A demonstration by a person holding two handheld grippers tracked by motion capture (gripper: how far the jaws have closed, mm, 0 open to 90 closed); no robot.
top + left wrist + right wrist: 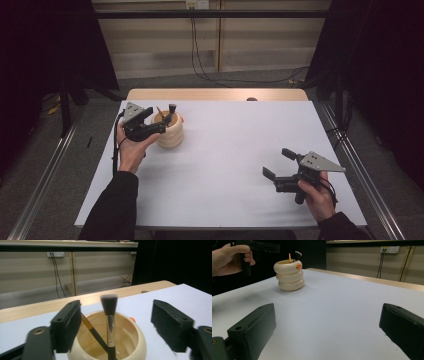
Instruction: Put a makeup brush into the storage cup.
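A cream ribbed cup (169, 132) stands at the far left of the white table (230, 165). A black-headed makeup brush (109, 304) stands upright in the cup (140, 340), and a second brush with an orange-brown handle (86, 321) leans beside it. My left gripper (162, 122) hovers over the cup's rim, open, with the black brush between its jaws and a gap on each side. My right gripper (278, 163) is open and holds nothing, low over the table's front right. From the right gripper view the cup (289, 275) is far off to the left.
A wooden strip (215, 94) runs along the table's far edge, with a small dark object (251, 99) on it. Beyond are a wall and hanging cables (195, 55). Metal rails (360, 165) flank the table. The cup has a small orange mark (298, 266).
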